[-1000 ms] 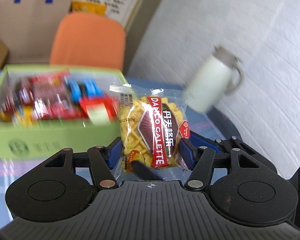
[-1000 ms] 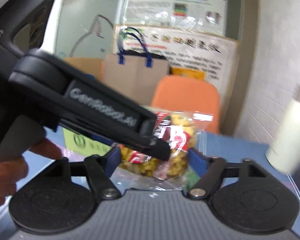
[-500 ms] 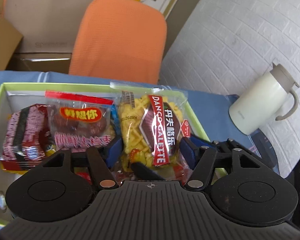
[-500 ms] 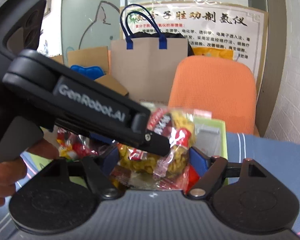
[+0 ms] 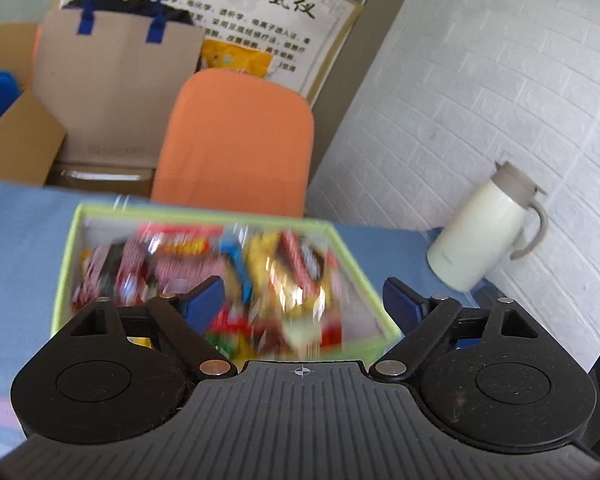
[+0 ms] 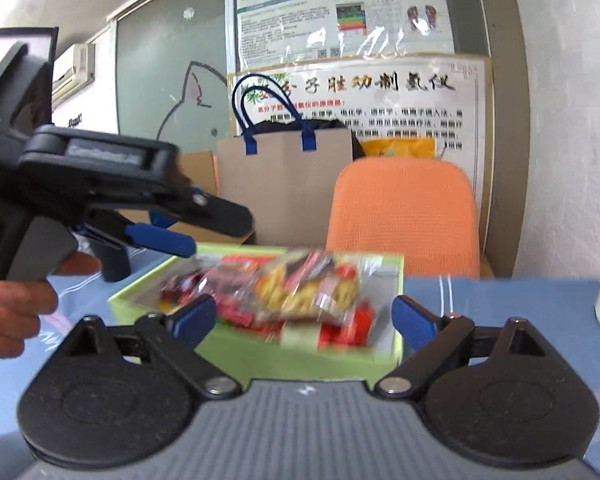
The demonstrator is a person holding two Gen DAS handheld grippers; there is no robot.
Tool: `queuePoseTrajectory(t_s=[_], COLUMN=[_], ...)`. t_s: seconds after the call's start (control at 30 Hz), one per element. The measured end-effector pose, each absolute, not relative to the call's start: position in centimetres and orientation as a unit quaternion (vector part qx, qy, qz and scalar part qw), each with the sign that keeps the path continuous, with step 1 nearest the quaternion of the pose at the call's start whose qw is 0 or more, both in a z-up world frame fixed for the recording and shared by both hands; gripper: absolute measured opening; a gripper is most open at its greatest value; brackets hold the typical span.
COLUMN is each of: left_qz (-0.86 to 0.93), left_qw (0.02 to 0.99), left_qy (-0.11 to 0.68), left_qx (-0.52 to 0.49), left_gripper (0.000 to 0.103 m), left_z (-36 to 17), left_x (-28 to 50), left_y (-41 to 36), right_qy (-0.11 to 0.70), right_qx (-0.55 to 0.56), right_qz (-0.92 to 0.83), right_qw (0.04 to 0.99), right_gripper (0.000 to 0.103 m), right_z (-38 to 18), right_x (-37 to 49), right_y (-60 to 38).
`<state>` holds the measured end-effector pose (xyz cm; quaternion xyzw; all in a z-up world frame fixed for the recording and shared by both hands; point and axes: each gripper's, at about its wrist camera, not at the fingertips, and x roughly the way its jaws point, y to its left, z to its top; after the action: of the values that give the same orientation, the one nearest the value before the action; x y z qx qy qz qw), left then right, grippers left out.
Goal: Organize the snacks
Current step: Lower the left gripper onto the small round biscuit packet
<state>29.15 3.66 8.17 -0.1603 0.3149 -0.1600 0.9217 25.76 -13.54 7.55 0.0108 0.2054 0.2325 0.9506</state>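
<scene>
Green box (image 5: 352, 256) sits on the blue worktop (image 5: 20, 240), open at the top, full of snack packets; the contents are blurred in both views. A yellow snack packet (image 6: 308, 288) with a red band lies on top of the pile, toward the right half of the box as the left wrist view shows it (image 5: 288, 268). Red and pink packets lie to its left; a blue one is just beside it. Individual labels cannot be read.

Left hand-held gripper (image 5: 302, 300): jaws apart and opening, blue pads wide, nothing between them. It hangs above the near edge of the box, clear of the packets. In the right wrist view the same tool (image 6: 180, 236) enters from the left, above the box's far left corner, gripped by a hand (image 6: 16, 300) at the picture's edge.

Right hand-held gripper (image 6: 304, 320): jaws apart and opening, pads empty. The box and the yellow packet appear between the pads in the picture but lie beyond them, untouched.

Surroundings: a cream jug (image 5: 484, 236) with a grey lid stands on the worktop to the right of the box, well apart, near the white brick wall. An orange chair (image 5: 236, 140) is behind the worktop; a brown paper bag (image 5: 116, 80) with blue handles is behind the chair's left side.
</scene>
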Motion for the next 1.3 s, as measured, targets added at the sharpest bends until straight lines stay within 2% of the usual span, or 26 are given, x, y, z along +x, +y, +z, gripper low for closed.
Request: queuePoseTrajectory(t_s=[0.23, 0.3, 0.4, 0.47, 0.77, 0.8, 1.13, 1.3], left_qz=[-0.150, -0.159, -0.180, -0.181, -0.169, -0.170, -0.175, -0.178], left_qw=[0.892, 0.871, 0.850, 0.847, 0.859, 0.860, 0.856, 0.858], left_qy=[0.387, 0.411, 0.435, 0.444, 0.440, 0.439, 0.441, 0.440], left_qx=[-0.178, -0.217, -0.236, -0.230, -0.199, -0.198, -0.204, -0.198], left_gripper=[0.074, 0.071, 0.062, 0.058, 0.060, 0.060, 0.061, 0.060], left_z=[1.3, -0.5, -1.8, -1.9, -2.3, -2.4, -2.2, -2.4], left_x=[22.3, 21.5, 21.6, 21.9, 21.4, 21.6, 21.7, 21.9], left_y=[3.9, 4.3, 4.7, 4.8, 3.9, 3.7, 3.7, 3.1], right_qy=[0.298, 0.313, 0.314, 0.323, 0.342, 0.347, 0.345, 0.344], right_qx=[-0.010, -0.023, -0.067, -0.084, -0.095, -0.094, -0.063, -0.087], right_qz=[0.265, 0.272, 0.264, 0.265, 0.265, 0.269, 0.234, 0.243], right_qw=[0.917, 0.910, 0.910, 0.905, 0.896, 0.893, 0.907, 0.903], right_gripper=[0.093, 0.093, 0.093, 0.093, 0.094, 0.102, 0.102, 0.101], right_z=[2.2, 1.3, 0.7, 0.2, -0.3, -0.4, 0.0, -0.2], right_x=[19.5, 19.1, 19.0, 19.2, 19.6, 19.7, 19.5, 19.2], right_y=[-10.4, -8.9, -6.8, -5.9, -5.3, -5.2, -7.0, -6.4])
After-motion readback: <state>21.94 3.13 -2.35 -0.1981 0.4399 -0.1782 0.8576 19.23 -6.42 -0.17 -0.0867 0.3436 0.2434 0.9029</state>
